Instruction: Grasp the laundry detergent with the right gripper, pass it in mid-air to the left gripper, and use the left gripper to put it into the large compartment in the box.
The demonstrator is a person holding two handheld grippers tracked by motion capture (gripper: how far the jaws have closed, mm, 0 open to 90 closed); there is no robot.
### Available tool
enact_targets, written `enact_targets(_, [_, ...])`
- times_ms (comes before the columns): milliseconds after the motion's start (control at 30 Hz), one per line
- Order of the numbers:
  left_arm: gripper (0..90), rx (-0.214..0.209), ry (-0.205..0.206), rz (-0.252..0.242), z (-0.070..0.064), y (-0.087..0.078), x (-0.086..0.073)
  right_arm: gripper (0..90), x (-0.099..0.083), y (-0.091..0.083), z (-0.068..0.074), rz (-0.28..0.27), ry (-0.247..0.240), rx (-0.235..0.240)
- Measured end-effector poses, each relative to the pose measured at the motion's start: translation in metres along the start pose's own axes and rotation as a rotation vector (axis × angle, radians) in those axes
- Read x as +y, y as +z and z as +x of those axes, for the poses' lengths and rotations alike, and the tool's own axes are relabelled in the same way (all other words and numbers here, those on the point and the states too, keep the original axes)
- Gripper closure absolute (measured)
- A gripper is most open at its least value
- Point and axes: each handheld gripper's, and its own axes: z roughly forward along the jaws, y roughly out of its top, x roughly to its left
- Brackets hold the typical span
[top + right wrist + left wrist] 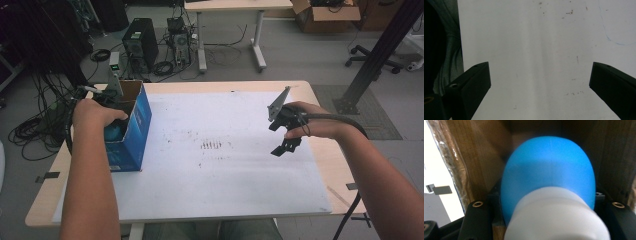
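Observation:
A blue cardboard box (pixel 134 127) stands open-topped at the left of the white sheet (pixel 220 175). My left gripper (pixel 547 203) reaches down into it, under the person's left hand. Its jaws are shut on a rounded blue object with a white end (pixel 549 167), seen in the high view as a blue patch (pixel 114 133) inside the box. The box's brown inner walls (pixel 474 157) stand close around it. My right gripper (pixel 283 143) hovers over the right side of the sheet, open with nothing between its jaws (pixel 540 75).
The wooden table's edge (pixel 327 165) shows around the sheet. On the floor behind are a computer tower (pixel 140 42), tangled cables (pixel 35 130), a second table (pixel 230 6), a cardboard box (pixel 325 17), a chair base (pixel 372 57) and a black slanted post (pixel 380 52).

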Motion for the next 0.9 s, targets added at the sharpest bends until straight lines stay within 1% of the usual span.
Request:
enact_targets(167, [37.6,-0.003,-0.005,-0.004,0.0017,0.0004,-0.001,3.7,-0.0025,0.0011,0.0002,0.007,0.005,0.001])
enact_targets(267, [33.8,-0.003,-0.007,0.003,0.0018,0.0025,-0.0009,3.6,-0.0037,0.0001,0.0,0.002,0.004,-0.001])
enact_targets(300, [34.0,-0.007,-0.005,0.004,0.0015,0.0031,-0.0008,3.6,-0.0039,-0.0003,0.0,0.003,0.004,-0.002])
enact_targets(500, [32.7,0.007,-0.002,0.007,0.0,0.0036,-0.0006,3.7,-0.0067,-0.0007,0.0007,0.001,0.016,-0.003])
enact_targets(733, [31.3,0.001,-0.012,-0.004,0.0016,0.0011,-0.0023,3.7,-0.0061,-0.0016,0.0015,0.002,0.017,-0.003])
enact_targets(867, [30.9,0.004,-0.015,-0.018,0.0014,-0.0041,-0.0035,3.7,-0.0049,-0.0017,0.0015,0.0,0.011,-0.005])
enact_targets(900, [30.1,-0.003,-0.016,-0.026,0.0014,-0.006,-0.004,3.7,-0.0045,-0.0018,0.0016,-0.001,0.009,-0.006])
